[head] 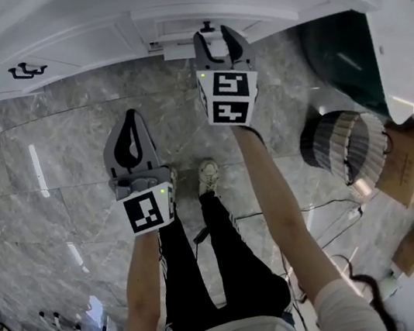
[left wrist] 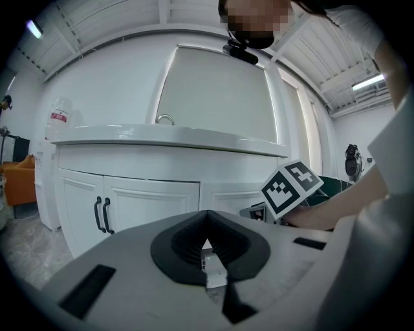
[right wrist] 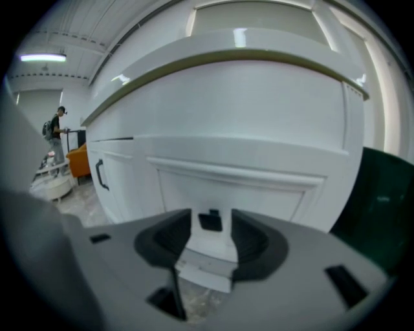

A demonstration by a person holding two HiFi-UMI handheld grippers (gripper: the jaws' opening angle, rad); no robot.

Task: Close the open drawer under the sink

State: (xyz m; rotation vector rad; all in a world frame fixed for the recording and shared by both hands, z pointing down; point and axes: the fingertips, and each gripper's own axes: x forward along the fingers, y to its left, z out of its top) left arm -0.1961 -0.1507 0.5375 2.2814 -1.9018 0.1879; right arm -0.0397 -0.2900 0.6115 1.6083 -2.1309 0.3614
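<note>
The right gripper point(head: 215, 35) is up at the vanity, top centre of the head view. Its jaws are spread wide with the drawer's black knob point(head: 206, 26) between them, and nothing is pinched, the pads are clear of it. The drawer point(head: 172, 48) sits just under the counter edge. From above it looks to jut a little proud of the cabinet face, so I'd say the close isn't finished. The left gripper point(head: 132, 118) hangs over the marble floor point(head: 55, 194), centre-left, jaws together on nothing.

How to do this well? No need to grab. I'd set the gripper's nose flat on the drawer front beside the knob and push straight in, square to the face, so the drawer doesn't rack on its runners. Ease off at the end so it doesn't bounce back out. The left one is best kept out of the way.

Now the views. The right gripper view gives the close-up, with the knob dead centre between the pads and the moulded white front filling the frame, but it can't tell me whether there's a gap. The head view shows that overhang from above. The left gripper view adds the wider setting: the tap point(left wrist: 165, 119) on the counter, the black handles point(left wrist: 101, 214) on the cabinet doors at lower left, and the right gripper's marker cube point(left wrist: 291, 187) right of centre.
</note>
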